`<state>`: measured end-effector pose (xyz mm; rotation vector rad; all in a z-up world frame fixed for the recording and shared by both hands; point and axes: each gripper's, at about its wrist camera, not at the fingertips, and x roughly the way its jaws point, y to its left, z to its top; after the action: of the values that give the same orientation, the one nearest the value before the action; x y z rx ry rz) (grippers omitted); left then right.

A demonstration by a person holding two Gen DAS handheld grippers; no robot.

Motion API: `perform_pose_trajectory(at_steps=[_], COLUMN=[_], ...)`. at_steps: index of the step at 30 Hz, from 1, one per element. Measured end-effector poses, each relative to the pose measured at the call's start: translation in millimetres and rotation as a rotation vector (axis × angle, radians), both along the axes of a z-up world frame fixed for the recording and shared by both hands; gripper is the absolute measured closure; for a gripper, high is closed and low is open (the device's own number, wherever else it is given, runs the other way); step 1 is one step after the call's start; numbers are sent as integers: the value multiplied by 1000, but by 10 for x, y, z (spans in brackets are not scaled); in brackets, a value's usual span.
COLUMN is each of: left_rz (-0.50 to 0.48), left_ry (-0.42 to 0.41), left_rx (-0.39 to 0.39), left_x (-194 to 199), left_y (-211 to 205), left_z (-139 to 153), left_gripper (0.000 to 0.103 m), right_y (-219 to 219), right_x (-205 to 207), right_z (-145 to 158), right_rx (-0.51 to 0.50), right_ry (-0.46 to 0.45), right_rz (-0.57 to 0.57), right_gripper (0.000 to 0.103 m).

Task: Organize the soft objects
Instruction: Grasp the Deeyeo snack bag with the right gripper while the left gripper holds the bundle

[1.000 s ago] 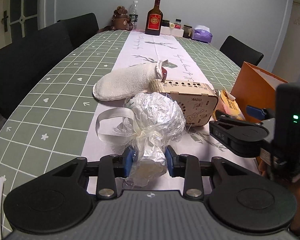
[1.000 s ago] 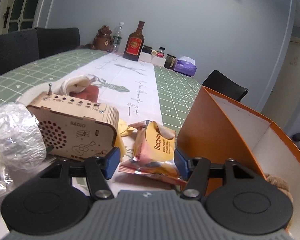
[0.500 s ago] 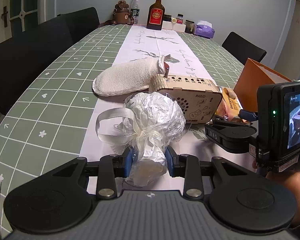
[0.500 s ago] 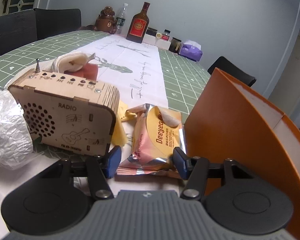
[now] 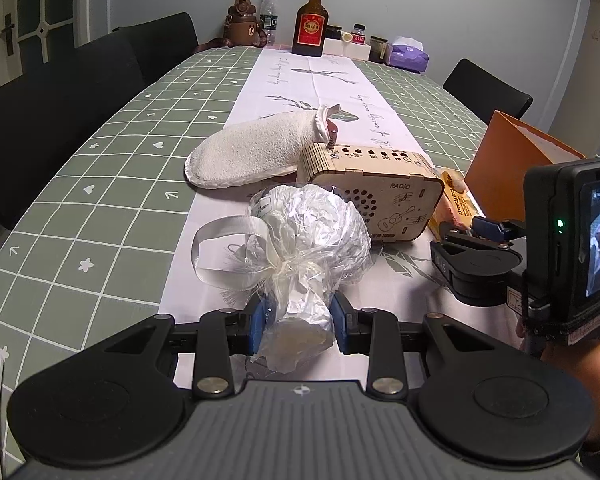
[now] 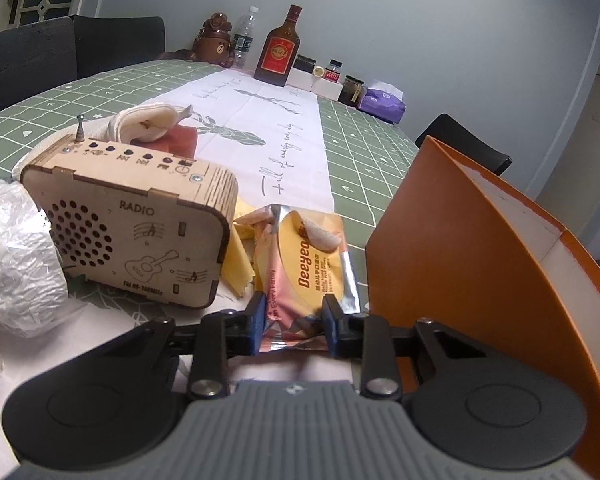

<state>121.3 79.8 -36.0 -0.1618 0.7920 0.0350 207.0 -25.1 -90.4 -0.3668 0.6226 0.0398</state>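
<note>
My left tongs [image 5: 297, 322] are clamped on the twisted neck of the plastic-wrapped bundle [image 5: 316, 236], at the lower centre of the left view, on the desk [image 5: 99, 184]. My right tongs [image 6: 293, 324] have just been closing and now pinch the near end of the snack packet [image 6: 312, 264]. It lies between the wooden radio [image 6: 139, 232] and the orange box [image 6: 460, 248].

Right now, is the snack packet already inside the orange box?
No, the snack packet lies on the table beside the orange box, pinched between the right gripper pads.
</note>
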Motion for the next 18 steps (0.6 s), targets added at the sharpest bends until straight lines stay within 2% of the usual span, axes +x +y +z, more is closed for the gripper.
perform_pose_trajectory(at_steps=[3, 9, 18], left_rz=[-7, 0, 10], left_ry=[-7, -10, -19], left_rx=[6, 6, -3], left_x=[-22, -75, -184], left_y=[-2, 25, 63], left_z=[1, -6, -29], left_gripper=[65, 65, 65], right_y=[11, -8, 13], right_x=[-106, -359, -799], right_z=[50, 118, 174], right_rx=[7, 36, 43], right_ry=[-18, -27, -27], right_rz=[-10, -38, -58], right_gripper=[89, 93, 94])
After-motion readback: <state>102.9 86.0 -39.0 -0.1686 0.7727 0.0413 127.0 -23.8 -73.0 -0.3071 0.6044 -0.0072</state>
